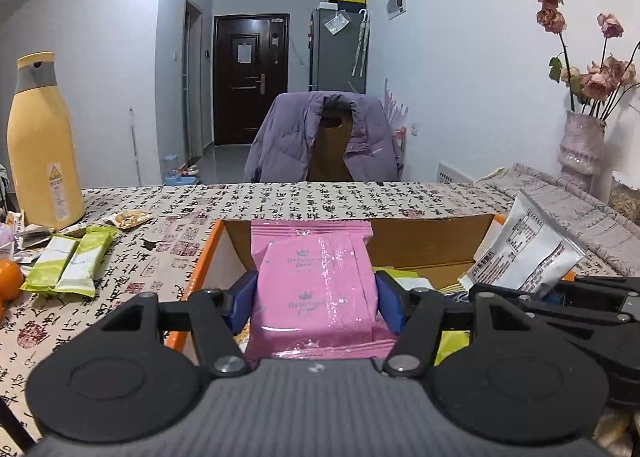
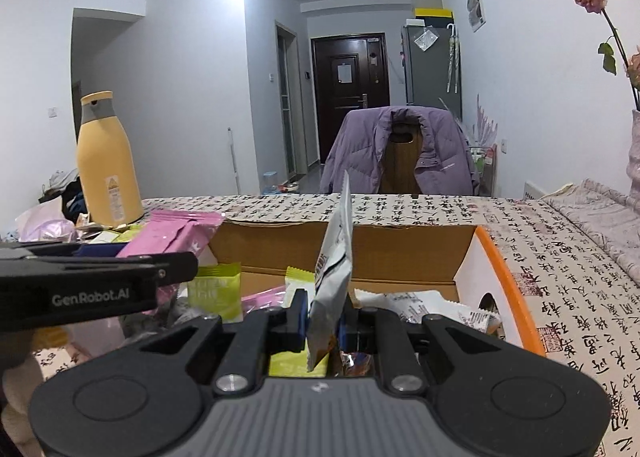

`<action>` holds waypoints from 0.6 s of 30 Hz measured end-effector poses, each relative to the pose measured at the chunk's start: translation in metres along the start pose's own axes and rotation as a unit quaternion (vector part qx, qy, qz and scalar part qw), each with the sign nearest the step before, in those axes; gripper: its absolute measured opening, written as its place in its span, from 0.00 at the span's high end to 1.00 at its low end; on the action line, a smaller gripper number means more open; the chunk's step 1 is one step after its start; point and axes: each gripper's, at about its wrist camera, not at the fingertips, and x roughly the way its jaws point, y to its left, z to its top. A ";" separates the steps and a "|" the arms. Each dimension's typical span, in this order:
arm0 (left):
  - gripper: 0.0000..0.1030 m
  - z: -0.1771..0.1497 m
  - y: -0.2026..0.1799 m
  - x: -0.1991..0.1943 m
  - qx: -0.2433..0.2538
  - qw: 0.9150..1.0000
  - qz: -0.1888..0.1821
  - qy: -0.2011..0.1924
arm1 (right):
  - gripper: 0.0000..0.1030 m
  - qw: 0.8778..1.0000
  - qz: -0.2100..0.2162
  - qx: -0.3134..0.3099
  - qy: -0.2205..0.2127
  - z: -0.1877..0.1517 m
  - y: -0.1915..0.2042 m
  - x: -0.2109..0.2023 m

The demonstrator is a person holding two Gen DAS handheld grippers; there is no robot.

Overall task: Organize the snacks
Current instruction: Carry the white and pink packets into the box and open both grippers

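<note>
Snack packets: one pink (image 1: 316, 289), one white (image 2: 330, 289), each tongs-held.

A calligraphy-print tablecloth (image 1: 280, 201) bears a cardboard box (image 1: 420, 241), yellow bottle (image 1: 42, 145) and green packets (image 1: 68, 265).

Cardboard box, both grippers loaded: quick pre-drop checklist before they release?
1. Left gripper clamped on the pink packet: ok.
2. Right gripper clamped on the white-grey packet: ok; it is pinched by its lower end and stands upright.
3. Both packets over the cardboard box: ok; the open box lies ahead of and below each.
4. Free room in the box: cannot tell; several snacks already lie inside.
5. Clearance between the two grippers: not ok; they are close side by side.
6. Green packets left on the table: not ok, still outside the box.
</note>
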 end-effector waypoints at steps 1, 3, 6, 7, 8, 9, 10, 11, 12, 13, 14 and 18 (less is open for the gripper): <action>0.39 -0.001 0.000 -0.002 -0.002 1.000 -0.002 -0.005 | 0.86 1.000 0.001 0.000 0.001 -0.001 0.000 -0.001; 0.38 -0.002 0.003 -0.005 -0.008 1.000 -0.007 -0.015 | 0.86 1.000 0.001 -0.002 0.005 -0.003 0.002 -0.001; 0.34 -0.002 0.006 -0.012 -0.017 0.999 -0.008 -0.032 | 0.83 1.000 -0.008 -0.004 0.001 -0.003 0.002 -0.004; 0.26 -0.002 0.006 -0.014 -0.018 0.999 -0.007 -0.037 | 0.74 1.000 -0.011 -0.004 -0.001 -0.003 0.002 -0.005; 0.17 -0.001 0.007 -0.016 -0.019 0.999 -0.006 -0.044 | 0.66 1.000 -0.013 -0.003 -0.003 -0.003 0.001 -0.006; 0.13 -0.001 0.007 -0.018 -0.019 0.999 -0.004 -0.050 | 0.47 1.000 -0.015 -0.001 -0.005 -0.004 0.000 -0.008; 0.02 -0.001 0.006 -0.019 -0.018 0.998 -0.001 -0.054 | 0.30 1.000 -0.017 -0.001 -0.006 -0.004 0.000 -0.008; 0.00 -0.001 0.006 -0.021 -0.018 0.998 0.004 -0.060 | 0.23 1.000 -0.017 -0.001 -0.008 -0.004 0.000 -0.009; 0.00 -0.001 0.006 -0.022 -0.018 0.998 0.008 -0.064 | 0.09 1.000 -0.018 -0.001 -0.010 -0.004 0.000 -0.010; 0.00 0.000 0.007 -0.022 -0.019 0.998 0.008 -0.064 | 0.00 1.000 -0.021 -0.001 -0.012 -0.004 0.000 -0.011; 0.00 0.000 0.007 -0.022 -0.021 0.998 0.008 -0.063 | 0.00 1.000 -0.026 -0.001 -0.014 -0.004 -0.001 -0.011; 0.00 0.000 0.008 -0.022 -0.026 0.998 0.012 -0.059 | 0.00 0.999 -0.036 0.006 -0.013 -0.004 -0.005 -0.011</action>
